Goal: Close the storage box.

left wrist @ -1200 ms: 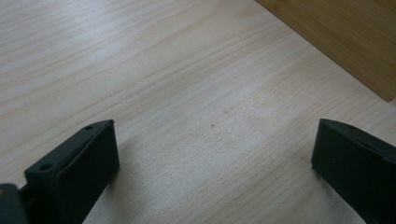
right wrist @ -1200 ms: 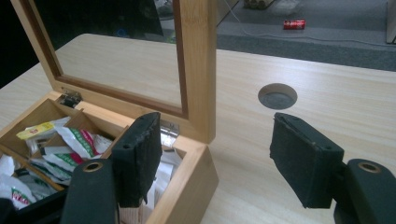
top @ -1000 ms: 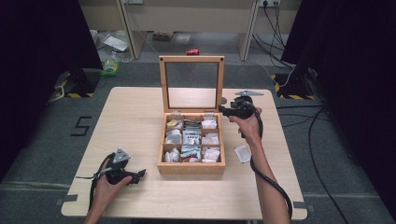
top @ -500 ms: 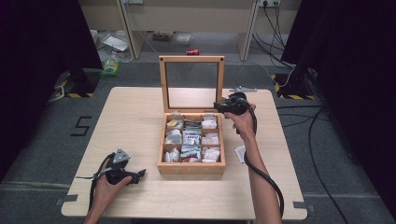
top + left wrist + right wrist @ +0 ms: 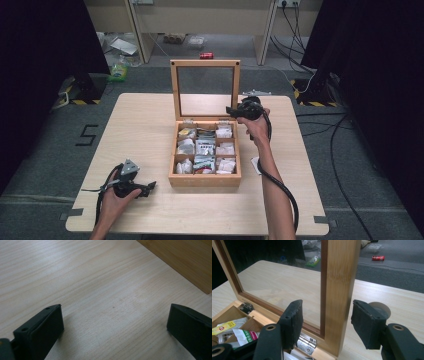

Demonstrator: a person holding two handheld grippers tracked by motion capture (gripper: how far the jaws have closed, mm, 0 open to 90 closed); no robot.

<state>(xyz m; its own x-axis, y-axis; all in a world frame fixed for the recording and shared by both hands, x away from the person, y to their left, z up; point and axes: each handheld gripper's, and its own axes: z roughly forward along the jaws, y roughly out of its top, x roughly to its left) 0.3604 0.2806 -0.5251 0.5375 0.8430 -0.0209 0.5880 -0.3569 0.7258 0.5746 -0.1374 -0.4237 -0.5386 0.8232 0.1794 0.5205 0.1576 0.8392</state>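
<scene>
Right gripper (image 5: 325,322) jaws, closing, hide the lid frame (image 5: 338,290) base.

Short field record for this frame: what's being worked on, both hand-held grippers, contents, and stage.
item: wooden box with its glass-paned lid standing open
right hand-held gripper: jaws on either side of the lid's side frame, have just been closing, pads not yet pressing
left hand-held gripper: open, nothing between its jaws, low over the table
contents: packets in compartments
stage: lid about to be gripped
</scene>
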